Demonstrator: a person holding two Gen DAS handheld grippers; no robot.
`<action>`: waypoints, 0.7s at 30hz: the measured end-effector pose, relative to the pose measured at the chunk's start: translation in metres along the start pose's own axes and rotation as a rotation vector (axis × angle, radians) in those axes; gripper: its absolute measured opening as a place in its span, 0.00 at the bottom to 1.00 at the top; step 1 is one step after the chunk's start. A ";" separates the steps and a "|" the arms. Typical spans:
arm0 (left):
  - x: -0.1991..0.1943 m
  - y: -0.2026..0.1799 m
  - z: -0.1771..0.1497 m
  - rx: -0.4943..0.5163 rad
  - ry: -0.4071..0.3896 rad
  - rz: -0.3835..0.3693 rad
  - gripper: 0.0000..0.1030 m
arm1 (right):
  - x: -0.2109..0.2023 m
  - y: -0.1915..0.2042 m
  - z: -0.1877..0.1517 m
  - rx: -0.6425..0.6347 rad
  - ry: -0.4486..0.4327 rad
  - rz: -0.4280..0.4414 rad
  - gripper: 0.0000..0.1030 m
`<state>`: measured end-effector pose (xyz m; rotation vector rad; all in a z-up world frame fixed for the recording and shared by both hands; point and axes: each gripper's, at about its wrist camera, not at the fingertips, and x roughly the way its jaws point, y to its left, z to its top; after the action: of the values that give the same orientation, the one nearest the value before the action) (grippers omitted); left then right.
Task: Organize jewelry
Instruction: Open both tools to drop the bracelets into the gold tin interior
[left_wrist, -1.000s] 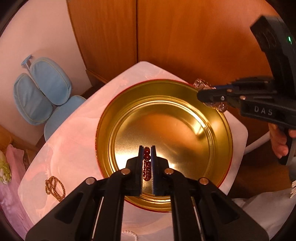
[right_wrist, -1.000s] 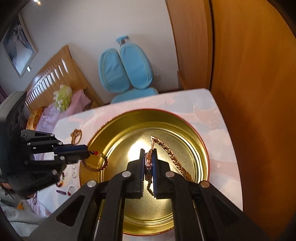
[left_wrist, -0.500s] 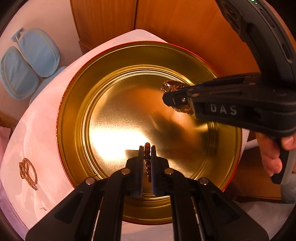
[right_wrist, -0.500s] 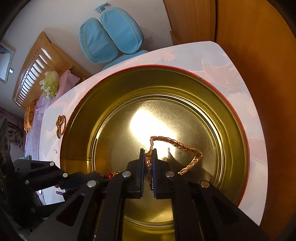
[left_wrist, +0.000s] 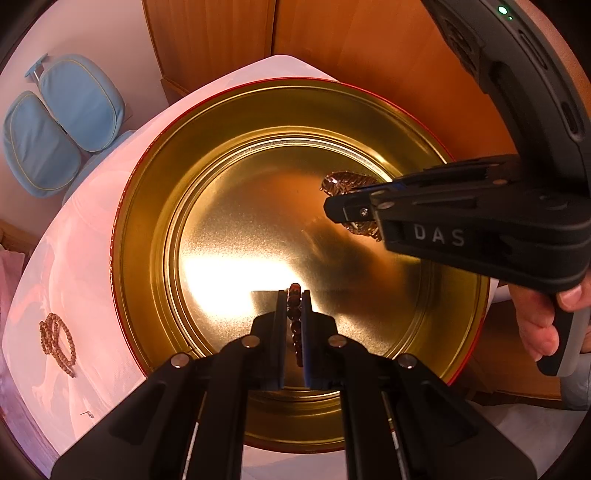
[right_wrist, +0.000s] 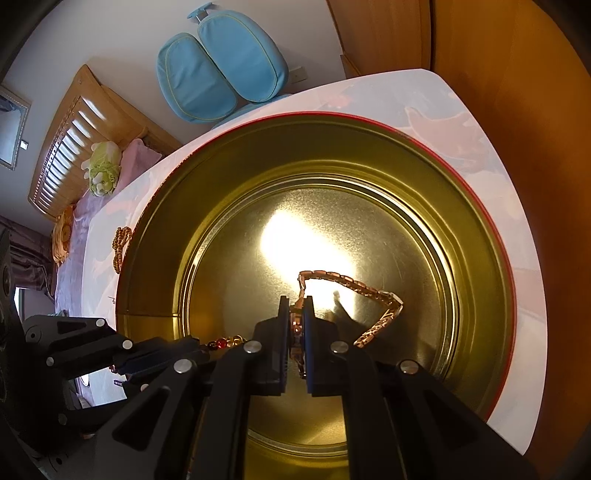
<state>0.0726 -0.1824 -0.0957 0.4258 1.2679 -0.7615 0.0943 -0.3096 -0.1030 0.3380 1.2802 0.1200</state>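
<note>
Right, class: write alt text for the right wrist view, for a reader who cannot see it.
The right gripper, jaws shut on a gold link bracelet, holds it inside a round gold tin so that the chain trails onto the tin's floor. At lower left the left gripper grips a beaded bracelet over the tin's edge. The tin sits on a pale table, and a blue chair stands beyond it.

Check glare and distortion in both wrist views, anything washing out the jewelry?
Left wrist: blown-out glare on the tin floor just ahead of the left gripper; its bead bracelet reads dark. Right wrist: similar hotspot behind the gold chain, links still legible. Both views: strong fisheye bending and an orange cast.
</note>
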 end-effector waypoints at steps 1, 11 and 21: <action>0.000 0.000 0.000 -0.001 0.002 0.002 0.07 | 0.001 0.000 0.001 0.000 0.002 0.001 0.08; 0.004 -0.003 0.002 0.007 0.028 0.030 0.12 | 0.000 0.001 0.000 0.011 -0.020 0.012 0.17; -0.002 -0.009 0.005 0.017 -0.003 0.109 0.81 | -0.013 0.005 -0.004 0.014 -0.092 0.024 0.62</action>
<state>0.0695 -0.1911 -0.0914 0.5033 1.2262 -0.6803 0.0875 -0.3077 -0.0899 0.3676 1.1870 0.1148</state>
